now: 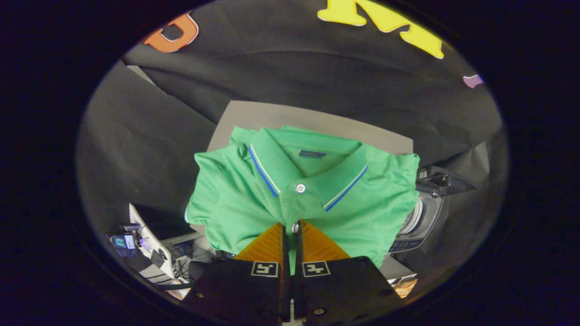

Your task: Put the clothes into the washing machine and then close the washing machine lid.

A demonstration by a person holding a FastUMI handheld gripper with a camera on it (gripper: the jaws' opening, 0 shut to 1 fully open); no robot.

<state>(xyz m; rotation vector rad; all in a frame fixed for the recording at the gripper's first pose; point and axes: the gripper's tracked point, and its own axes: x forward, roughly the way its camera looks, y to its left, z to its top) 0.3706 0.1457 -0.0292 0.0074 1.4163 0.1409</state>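
A green polo shirt [312,199] with a blue-and-white trimmed collar hangs folded just ahead of my fingers, lifted off the grey table [281,118] beyond it. My gripper [292,226] is shut on the shirt's button placket, the two fingers pressed together on the cloth near a white button. To the right, partly hidden behind the shirt, sits the small washing machine [423,217] with its dark lid [442,180] raised. The drum opening is mostly covered by the shirt.
Black cloth walls surround the table behind and on both sides. Down to the left lie a white board, cables and small devices [149,249]. An orange object [405,287] shows low on the right, below the machine.
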